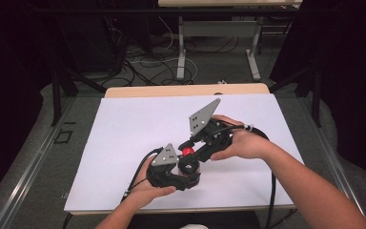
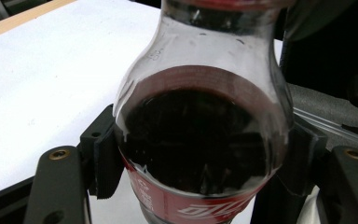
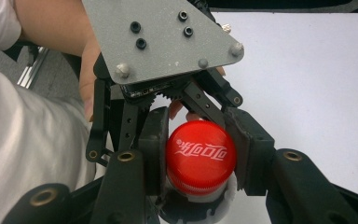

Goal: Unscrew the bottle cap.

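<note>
**Two grippers hold one cola bottle**

The left gripper (image 2: 200,154) clamps the body of the cola bottle (image 2: 200,121), its pads pressing both sides. The right gripper (image 3: 199,158) is closed on the red cap (image 3: 200,158), one pad at 9 o'clock and one at 3 o'clock of it. In the high view the bottle stands near the 6 o'clock edge of the white table (image 1: 124,129), between both hands.

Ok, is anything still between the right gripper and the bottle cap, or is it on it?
Nothing visible stands in the way. In the right gripper view the right gripper has its pads against both sides of the red cap. The left gripper clamps the bottle at its body, below the neck, clear of the cap.
</note>
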`<move>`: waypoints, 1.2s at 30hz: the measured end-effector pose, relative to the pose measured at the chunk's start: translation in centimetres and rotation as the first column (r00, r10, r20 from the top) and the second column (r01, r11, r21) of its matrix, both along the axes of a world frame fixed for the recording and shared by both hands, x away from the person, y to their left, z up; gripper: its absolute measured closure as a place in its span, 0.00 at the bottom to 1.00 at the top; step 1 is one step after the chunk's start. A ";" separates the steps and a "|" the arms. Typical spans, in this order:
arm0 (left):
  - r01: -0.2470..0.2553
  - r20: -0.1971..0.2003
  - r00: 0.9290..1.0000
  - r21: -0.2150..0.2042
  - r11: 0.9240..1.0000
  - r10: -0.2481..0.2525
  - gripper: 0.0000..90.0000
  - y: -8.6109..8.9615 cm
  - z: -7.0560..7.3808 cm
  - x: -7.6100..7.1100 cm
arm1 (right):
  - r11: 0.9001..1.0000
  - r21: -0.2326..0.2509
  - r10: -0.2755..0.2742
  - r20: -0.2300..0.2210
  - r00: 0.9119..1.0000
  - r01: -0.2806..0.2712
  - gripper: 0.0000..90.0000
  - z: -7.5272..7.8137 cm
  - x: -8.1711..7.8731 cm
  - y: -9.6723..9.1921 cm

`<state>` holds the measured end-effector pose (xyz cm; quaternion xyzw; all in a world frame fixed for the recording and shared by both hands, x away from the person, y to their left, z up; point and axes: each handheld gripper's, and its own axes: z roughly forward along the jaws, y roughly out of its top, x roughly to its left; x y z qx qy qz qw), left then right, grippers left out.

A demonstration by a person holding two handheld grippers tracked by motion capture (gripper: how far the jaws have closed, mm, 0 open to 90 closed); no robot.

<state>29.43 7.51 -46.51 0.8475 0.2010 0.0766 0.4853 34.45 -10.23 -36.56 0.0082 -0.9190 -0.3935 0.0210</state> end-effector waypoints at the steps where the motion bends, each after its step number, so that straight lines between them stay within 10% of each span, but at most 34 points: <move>1: -0.004 0.002 1.000 0.001 1.000 0.004 0.34 0.0 0.0 0.0 | 1.000 -0.004 -0.012 0.004 1.000 0.012 0.63 0.0 -0.1 0.0; 2: -0.009 0.005 1.000 -0.002 1.000 0.009 0.34 0.1 0.0 0.1 | 0.999 0.003 -0.051 0.001 0.999 0.051 0.51 0.0 -0.4 0.1; 7: -0.029 0.012 1.000 -0.005 1.000 0.029 0.33 0.5 0.2 0.3 | 0.987 0.024 -0.157 0.062 0.986 0.156 0.47 0.4 -1.9 0.3; 9: -0.047 0.005 0.999 -0.025 0.999 0.047 0.33 0.5 0.2 0.3 | 0.953 0.035 -0.302 0.040 0.953 0.300 0.47 0.4 -2.8 0.5; 10: -0.053 0.010 0.999 -0.024 0.998 0.054 0.33 0.5 0.3 0.3 | 0.953 0.035 -0.302 0.040 0.953 0.300 0.47 0.4 -2.8 0.5; 13: -0.055 0.006 0.998 -0.017 0.998 0.055 0.33 0.4 0.3 0.2 | 0.899 0.043 -0.439 0.060 0.897 0.437 0.52 0.2 -3.4 0.8; 16: -0.048 0.010 0.999 -0.008 0.999 0.048 0.33 0.3 0.3 0.2 | 0.882 0.051 -0.471 0.044 0.881 0.469 0.62 0.2 -3.5 0.8; 20: -0.040 0.004 0.999 -0.009 0.999 0.040 0.34 0.4 0.3 0.2 | 0.894 0.038 -0.445 -0.014 0.895 0.446 0.67 0.1 -3.0 0.6; 24: -0.034 0.005 0.999 -0.013 0.999 0.034 0.34 0.4 0.3 0.2 | 0.947 0.035 -0.320 -0.026 0.947 0.320 0.67 0.1 -1.8 0.3; 26: -0.013 -0.001 1.000 -0.008 1.000 0.013 0.34 0.4 0.3 0.1 | 0.990 0.013 -0.142 -0.014 0.990 0.143 0.67 0.3 -0.6 0.2; 27: -0.013 -0.001 1.000 -0.008 1.000 0.013 0.34 0.4 0.3 0.1 | 0.997 0.017 -0.081 -0.010 0.997 0.081 0.67 0.3 -0.3 0.2; 31: 0.009 0.007 1.000 -0.011 1.000 -0.009 0.34 0.3 0.1 0.0 | 0.998 0.012 0.065 -0.025 0.998 -0.065 0.67 0.2 0.8 0.1; 36: 0.002 0.006 1.000 -0.013 1.000 -0.002 0.33 0.4 0.1 0.1 | 1.000 0.020 0.016 -0.044 0.999 -0.015 0.50 0.0 0.6 0.2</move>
